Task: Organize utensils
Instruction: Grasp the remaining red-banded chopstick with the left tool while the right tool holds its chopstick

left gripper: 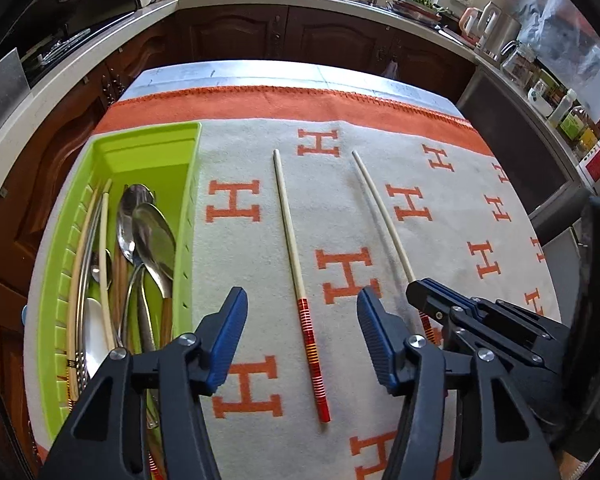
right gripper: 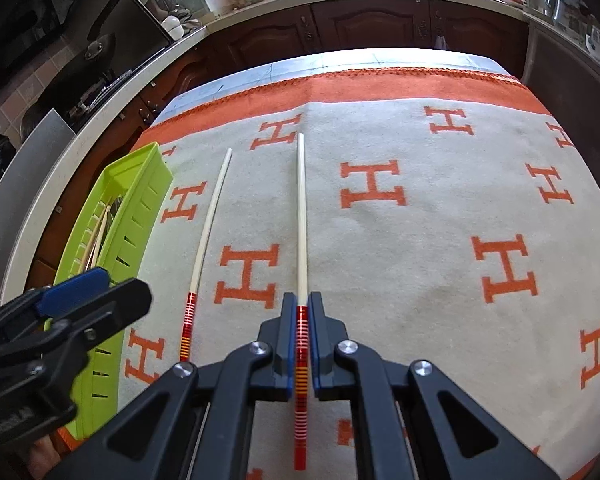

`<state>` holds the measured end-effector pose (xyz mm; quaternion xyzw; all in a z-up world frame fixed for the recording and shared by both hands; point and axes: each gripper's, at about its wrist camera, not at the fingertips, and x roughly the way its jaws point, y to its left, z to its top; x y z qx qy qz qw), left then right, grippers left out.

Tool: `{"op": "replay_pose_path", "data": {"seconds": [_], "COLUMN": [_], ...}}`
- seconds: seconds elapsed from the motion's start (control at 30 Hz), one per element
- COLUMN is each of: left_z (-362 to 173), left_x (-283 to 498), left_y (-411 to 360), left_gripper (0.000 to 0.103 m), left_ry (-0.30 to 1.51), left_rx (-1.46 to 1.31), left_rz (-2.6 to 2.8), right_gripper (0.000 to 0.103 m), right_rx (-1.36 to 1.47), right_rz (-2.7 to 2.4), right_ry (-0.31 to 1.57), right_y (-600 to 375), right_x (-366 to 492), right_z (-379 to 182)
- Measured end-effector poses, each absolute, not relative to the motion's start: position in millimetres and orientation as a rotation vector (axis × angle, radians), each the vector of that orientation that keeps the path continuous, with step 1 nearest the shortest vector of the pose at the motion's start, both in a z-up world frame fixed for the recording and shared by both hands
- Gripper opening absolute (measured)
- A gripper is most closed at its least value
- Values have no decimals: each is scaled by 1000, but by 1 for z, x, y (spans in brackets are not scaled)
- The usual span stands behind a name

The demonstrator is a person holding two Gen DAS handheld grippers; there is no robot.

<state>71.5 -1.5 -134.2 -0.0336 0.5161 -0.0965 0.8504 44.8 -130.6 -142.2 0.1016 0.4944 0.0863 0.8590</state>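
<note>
Gripping the right chopstick [right gripper: 301, 216] is the step in hand, and the right wrist view shows how it stands: the right gripper [right gripper: 301, 312] has its jaws narrowed onto the red banded handle, the pale shaft running out toward 12 o'clock over the H-patterned cloth [right gripper: 440, 200] on the surface. You seem to hold it near the handle end, so lift level and slowly; the long free end will likely droop or swing. The left chopstick [right gripper: 210, 224] lies at 10 o'clock, well apart, and the green tray [right gripper: 140, 200] sits at 9 o'clock, its contents mostly hidden behind its slotted wall.

From the left wrist view you get what that one hides: the tray's inside, holding spoons [left gripper: 148, 232] and pale chopsticks lengthwise, so lay yours in along the same line. The left gripper [left gripper: 302, 336] hangs with jaws wide, straddling the left chopstick's handle without touching it. The right gripper shows at 3 o'clock, but its clamp on the stick is less clear here.
</note>
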Motion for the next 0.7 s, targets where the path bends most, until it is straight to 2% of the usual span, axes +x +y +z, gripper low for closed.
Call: {"op": "replay_pose_path", "data": {"seconds": [0.2,0.5,0.57,0.63,0.7], "left_z": [-168,-175,-175,-175,-173], "left_x": [88,90,90,91,90], "left_y": [-17,-28,-28,-27,-23], "left_gripper": [43,42,33,8,5], "left_ry": [1200,1161,1145,1134,1134], "left_rx": [-72,-4,19,10,-11], "left_rz": [-174,-112,-96,-102,-110], "right_gripper": [5,5,5,5,5], "right_rx": [255,300,305,314,321], "right_rz": [196,222,229,237,245], "right_ry": [1011,1010,1011,1014,1015], "right_y": [-138,-147,-148,-149,-150], "right_x": [39,35,34,33,32], "right_z": [-135,-136,-136,-136,-136]}}
